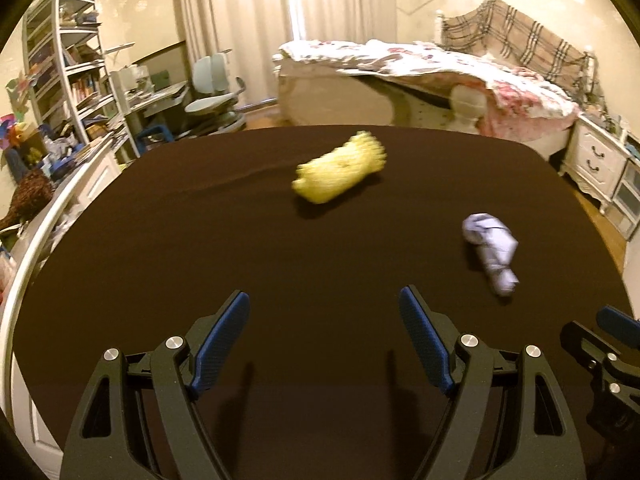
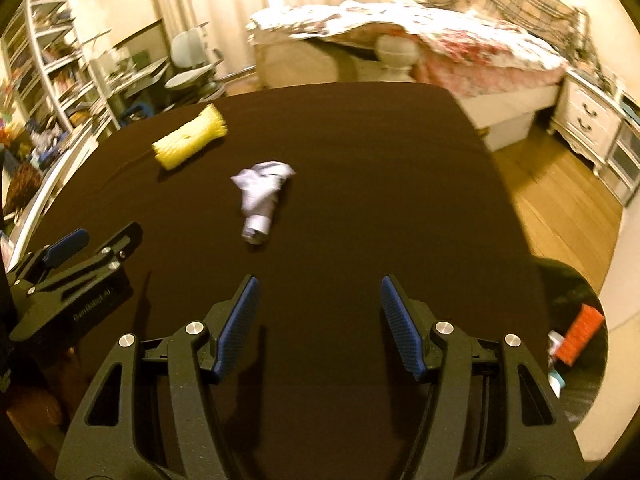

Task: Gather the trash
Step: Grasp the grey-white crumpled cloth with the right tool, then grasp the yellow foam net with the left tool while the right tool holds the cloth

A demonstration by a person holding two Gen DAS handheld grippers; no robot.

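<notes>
Your left gripper [image 1: 324,300] and right gripper [image 2: 318,286] hung open and empty; only the right view showed the bin [image 2: 576,320].

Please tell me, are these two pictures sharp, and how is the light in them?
Left wrist view: warm yellow light, the yellow wad and the crumpled white paper smeared by motion, the left gripper sharp. Right wrist view: same tint, the bed blurred, the table edges bent by the fisheye.
</notes>
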